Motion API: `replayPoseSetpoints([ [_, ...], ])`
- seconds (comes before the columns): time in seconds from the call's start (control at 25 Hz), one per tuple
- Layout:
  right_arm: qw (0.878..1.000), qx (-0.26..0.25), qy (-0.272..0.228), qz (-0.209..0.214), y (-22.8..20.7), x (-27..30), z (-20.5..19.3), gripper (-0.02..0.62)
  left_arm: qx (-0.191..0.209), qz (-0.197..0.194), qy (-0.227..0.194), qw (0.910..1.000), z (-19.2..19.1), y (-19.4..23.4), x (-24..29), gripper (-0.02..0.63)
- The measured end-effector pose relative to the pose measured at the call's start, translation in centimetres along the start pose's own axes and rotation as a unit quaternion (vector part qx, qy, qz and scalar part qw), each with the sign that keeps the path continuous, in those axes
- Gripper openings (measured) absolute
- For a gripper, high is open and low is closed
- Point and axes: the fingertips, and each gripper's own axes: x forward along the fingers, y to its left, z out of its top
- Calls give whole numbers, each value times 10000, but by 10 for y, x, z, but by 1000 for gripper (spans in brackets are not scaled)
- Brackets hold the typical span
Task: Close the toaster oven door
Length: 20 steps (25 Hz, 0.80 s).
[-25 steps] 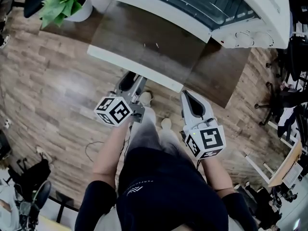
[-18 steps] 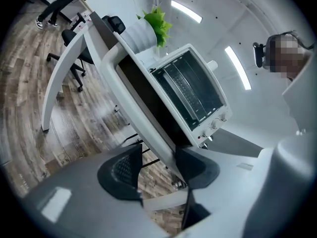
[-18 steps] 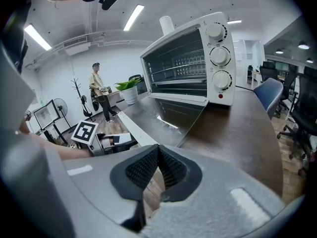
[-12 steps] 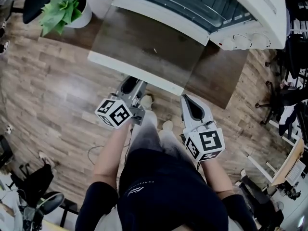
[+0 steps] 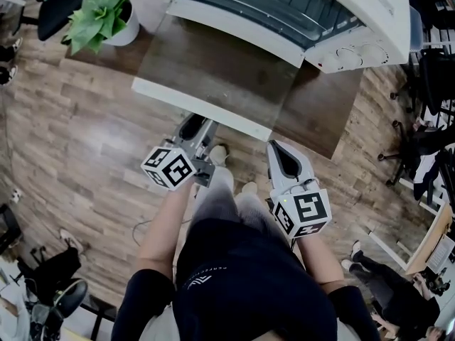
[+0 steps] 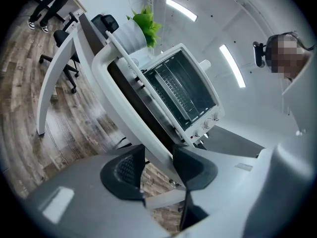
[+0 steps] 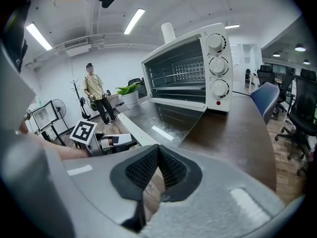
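A white toaster oven (image 5: 355,20) stands on a dark table with its glass door (image 5: 213,69) folded down flat towards me. The door's white handle bar (image 5: 206,106) runs along its front edge. My left gripper (image 5: 195,128) reaches up to that bar. In the left gripper view the handle bar (image 6: 124,103) passes between the jaws of the left gripper (image 6: 158,153) and both pads touch it. Those jaws have just been closing, then easing slightly. My right gripper (image 5: 279,148) hangs shut and empty just below the door's right front corner. The right gripper (image 7: 158,158) faces the oven (image 7: 198,68).
A potted green plant (image 5: 99,9) sits on the table's left end. The dark table top (image 5: 320,112) sticks out to the right of the door. Office chairs (image 5: 419,141) stand at the right. A person (image 7: 96,95) stands far back in the room.
The left gripper has crept slightly towards the door's front edge. The right gripper and the door have kept their places.
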Motion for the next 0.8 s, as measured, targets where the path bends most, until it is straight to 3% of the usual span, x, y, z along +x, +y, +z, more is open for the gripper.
replayPoseSetpoints([
  [0.36, 9997, -134, -189, 51, 9, -11, 11, 3, -35, -68, -50, 10000, 10, -16, -7, 183],
  [0.8, 9983, -215, -539, 40, 13, -19, 31, 3, 88, -441, -326, 9985, 38, -42, -6, 206],
])
